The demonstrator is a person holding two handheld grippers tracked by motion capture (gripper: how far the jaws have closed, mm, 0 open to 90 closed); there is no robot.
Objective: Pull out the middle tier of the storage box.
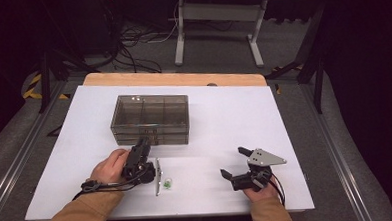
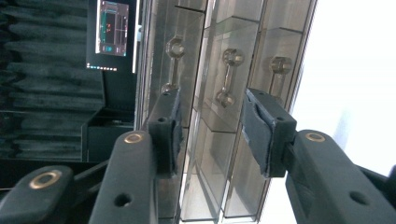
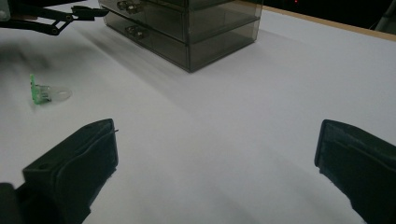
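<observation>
Smoked clear drawer box (image 1: 151, 117) sits on the white table (image 1: 224, 119) toward twelve o'clock from the person's left hand (image 1: 108, 167). It has three drawers, each with a clear handle (image 2: 226, 77), and all three handles show side by side in the left gripper view, the camera being rolled on its side. The left gripper (image 1: 141, 147) reaches up to the box front from six o'clock. In the left gripper view its two black jaws stand either side of the middle handle, with a gap on each side, so the pads do not press on it; the jaws are apart with the handle between them, not clamped.

Just at five o'clock of the left gripper, a thin silvery strip (image 1: 158, 176) lies on the table, and a small green and clear part (image 1: 167, 183) lies just beside it at three o'clock. In the right gripper view the same green part (image 3: 41, 92) lies at ten o'clock, with the drawer box beyond at twelve o'clock.

Well apart, toward four o'clock from the box, the right gripper (image 1: 232, 163) is in the person's right hand (image 1: 260, 192), low over bare table. Its jaws stand wide apart with nothing between them.
</observation>
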